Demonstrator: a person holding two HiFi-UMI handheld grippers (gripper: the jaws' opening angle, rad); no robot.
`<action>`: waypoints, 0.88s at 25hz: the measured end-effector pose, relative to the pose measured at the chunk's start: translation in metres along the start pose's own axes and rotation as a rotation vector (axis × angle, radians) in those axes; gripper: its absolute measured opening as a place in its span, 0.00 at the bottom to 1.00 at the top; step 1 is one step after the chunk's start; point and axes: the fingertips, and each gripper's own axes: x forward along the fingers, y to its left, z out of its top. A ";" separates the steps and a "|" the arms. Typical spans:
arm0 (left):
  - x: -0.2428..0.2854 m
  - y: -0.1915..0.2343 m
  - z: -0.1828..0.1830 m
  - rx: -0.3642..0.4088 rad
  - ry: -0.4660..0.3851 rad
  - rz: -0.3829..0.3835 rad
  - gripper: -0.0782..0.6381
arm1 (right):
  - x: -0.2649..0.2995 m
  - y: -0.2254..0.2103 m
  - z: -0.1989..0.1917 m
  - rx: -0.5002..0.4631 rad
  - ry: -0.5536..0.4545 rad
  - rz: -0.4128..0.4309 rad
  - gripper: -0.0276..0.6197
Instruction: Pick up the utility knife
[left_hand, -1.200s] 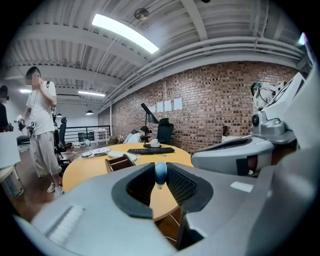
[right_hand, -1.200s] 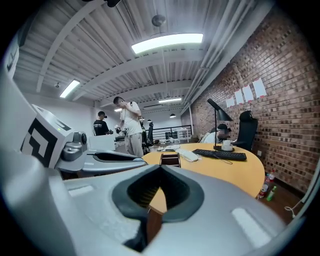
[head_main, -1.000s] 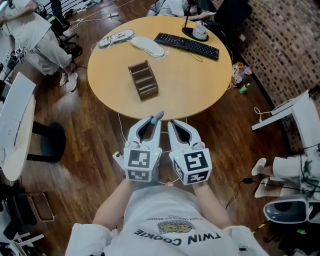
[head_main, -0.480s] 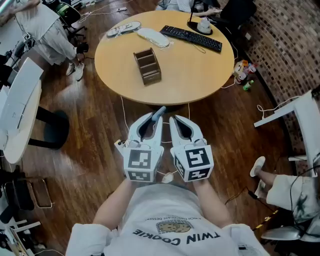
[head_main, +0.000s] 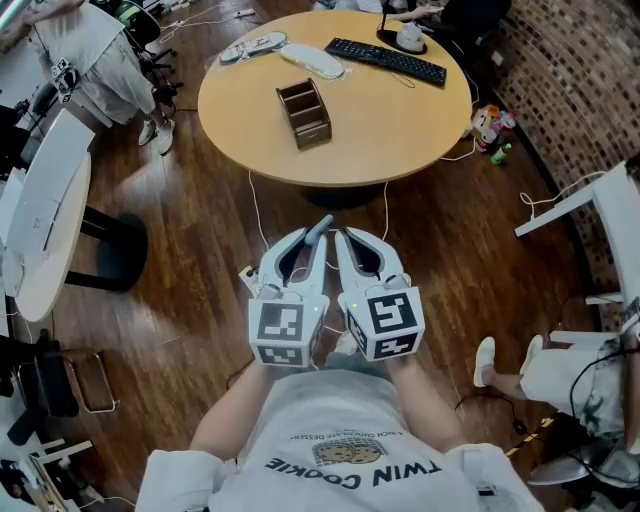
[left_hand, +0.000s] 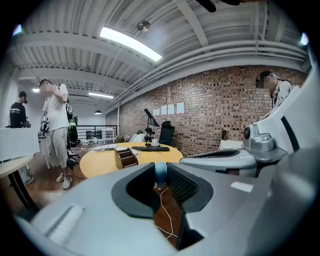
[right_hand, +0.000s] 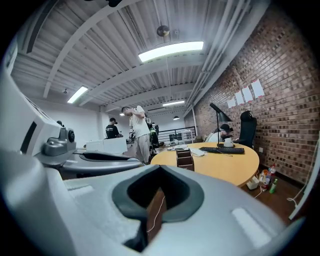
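Left gripper (head_main: 312, 241) near, over the wood floor (head_main: 190, 300), fingers clamped on the knife (head_main: 318, 228), whose blue-grey end pokes past the tips. Right gripper (head_main: 345, 240) just beside it, fingers closed together, empty. Round surface (head_main: 400, 130) far, carrying a brown box (head_main: 305, 113) and a keyboard (head_main: 388, 60).

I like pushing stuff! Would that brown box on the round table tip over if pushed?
The brown box probably slides rather than tips: it sits low and flat on the smooth round table. It looks stiff, with rigid dividers, and probably light: its slots look empty.
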 end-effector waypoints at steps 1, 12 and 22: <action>-0.006 0.001 -0.002 -0.001 0.001 -0.003 0.21 | -0.002 0.006 -0.002 0.000 0.000 -0.001 0.04; -0.072 0.020 -0.012 -0.022 -0.026 -0.043 0.21 | -0.026 0.077 -0.007 -0.024 -0.013 -0.048 0.04; -0.134 0.024 -0.031 -0.018 -0.035 -0.090 0.21 | -0.057 0.132 -0.020 -0.025 -0.009 -0.102 0.04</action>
